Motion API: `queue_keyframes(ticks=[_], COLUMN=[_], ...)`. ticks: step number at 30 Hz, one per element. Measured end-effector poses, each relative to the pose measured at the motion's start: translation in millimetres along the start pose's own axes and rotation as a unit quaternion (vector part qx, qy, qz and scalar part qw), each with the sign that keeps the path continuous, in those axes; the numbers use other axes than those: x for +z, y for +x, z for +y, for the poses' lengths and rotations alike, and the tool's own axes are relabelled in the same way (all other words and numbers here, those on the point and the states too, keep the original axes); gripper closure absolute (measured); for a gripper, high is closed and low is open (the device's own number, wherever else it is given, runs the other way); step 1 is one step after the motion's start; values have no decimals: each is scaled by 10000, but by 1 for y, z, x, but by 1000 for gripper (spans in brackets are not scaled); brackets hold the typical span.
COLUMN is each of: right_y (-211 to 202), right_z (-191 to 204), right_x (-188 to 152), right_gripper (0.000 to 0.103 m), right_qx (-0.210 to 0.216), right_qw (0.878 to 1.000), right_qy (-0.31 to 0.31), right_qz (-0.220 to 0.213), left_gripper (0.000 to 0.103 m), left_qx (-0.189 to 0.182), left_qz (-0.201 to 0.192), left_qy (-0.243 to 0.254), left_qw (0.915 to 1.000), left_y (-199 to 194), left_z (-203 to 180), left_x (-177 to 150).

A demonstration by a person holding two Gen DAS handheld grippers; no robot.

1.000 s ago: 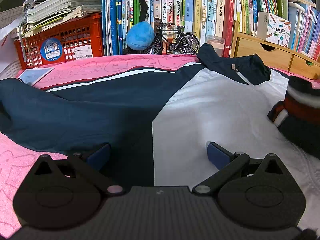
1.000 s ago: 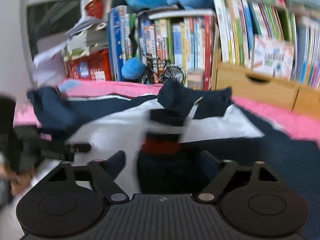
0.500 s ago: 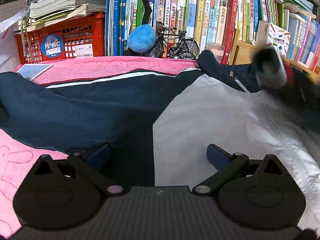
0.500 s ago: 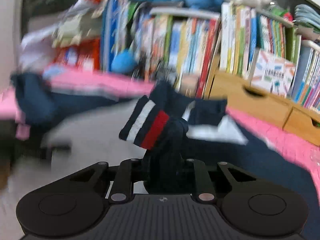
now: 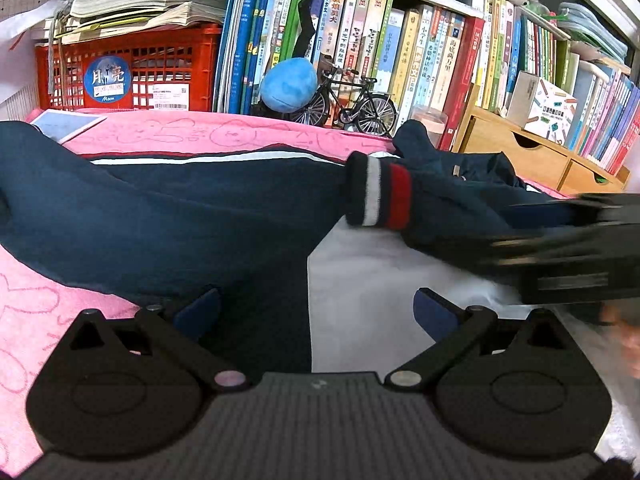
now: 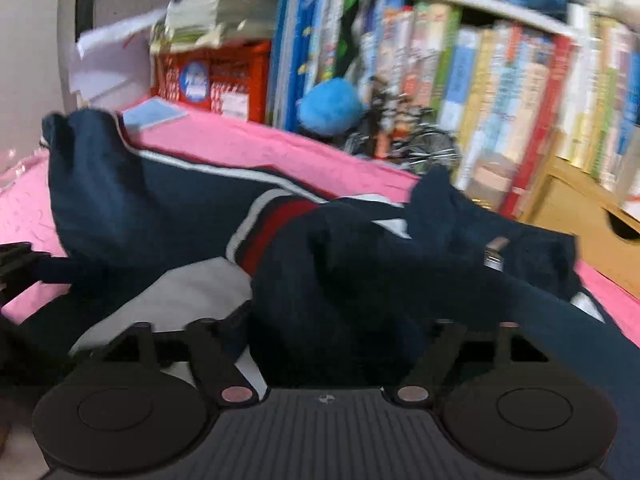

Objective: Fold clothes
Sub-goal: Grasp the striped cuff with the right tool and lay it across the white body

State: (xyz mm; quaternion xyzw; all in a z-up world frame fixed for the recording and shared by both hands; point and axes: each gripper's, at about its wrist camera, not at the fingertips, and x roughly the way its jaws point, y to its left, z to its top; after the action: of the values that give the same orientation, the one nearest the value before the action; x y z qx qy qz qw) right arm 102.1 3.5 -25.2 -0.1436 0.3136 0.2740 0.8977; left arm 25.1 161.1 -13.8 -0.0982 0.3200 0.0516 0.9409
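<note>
One jacket [image 5: 168, 216] here, navy and white, spread flat on a pink blanket [image 5: 36, 304] — it sits right under and ahead of both grippers. Two grippers in total.

The left gripper [image 5: 316, 308] hangs over the seam where the navy panel meets the white one. Its two blue pads [image 5: 198, 306] are spread wide apart with nothing pinched between them, just cloth lying below.

The right gripper [image 6: 332, 320] is letting go — its jaws are opening, and a bunched navy sleeve [image 6: 340, 280] still sits in the gap between the fingers, draped across the jacket's chest. Whether the pads still touch the cloth can't be told, the fingertips are buried behind it. From the left wrist view, that gripper shows as a dark blur off to the right [image 5: 568, 256], with the sleeve running out ahead of it to one striped cuff [image 5: 380, 196] — navy, white and red bands — lying on the navy part, ahead and slightly right of the left gripper.

Beyond the jacket: one red crate [image 5: 132, 72], one blue plush ball [image 5: 288, 84], one model bicycle [image 5: 352, 104], and a long row of books [image 5: 420, 52].
</note>
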Motion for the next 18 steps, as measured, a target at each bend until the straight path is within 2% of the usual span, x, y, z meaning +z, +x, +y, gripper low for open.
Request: queue_keyframes(ticks=[4,8,9,10,12,14,16,18], right_y=[-66,-108,-108,-103,-80,-56,-48,-42], right_z=[-37,-67,-74,-81,-83,-74,-55,-36], right_x=[-22,-49,-53,-58,-59,-63,-63,-55], right_gripper=[2,4,15,43,67,67,67,60], right_qx=[-1,-171,-229,-255,-271,-330,-367,-252], right_qw=[9969,9882,9857,9836,9827,9841,9907,9942], right_qy=[481,1075,1293,1544,1803,1744,1308,1041], right_qz=[-628,-1075,-1061,-902,-325,100,-69,-121], left_gripper=[0,0,0,0,1,3,2,0], left_qx=[56,143,162,173,143,259,361,403], left_qz=[27,58,59,40,-18,-219,-659,-1139], left_qy=[65,156,169,147,85,224,550,652], left_qw=[10000,9998,9997,9997,9999,9992,9957,9905], left_y=[1,3,3,2,-1,-11,-27,-36], left_z=[-1,-4,-5,-4,-3,-8,-19,-33], left_x=[1,1,1,1,2,7,21,37])
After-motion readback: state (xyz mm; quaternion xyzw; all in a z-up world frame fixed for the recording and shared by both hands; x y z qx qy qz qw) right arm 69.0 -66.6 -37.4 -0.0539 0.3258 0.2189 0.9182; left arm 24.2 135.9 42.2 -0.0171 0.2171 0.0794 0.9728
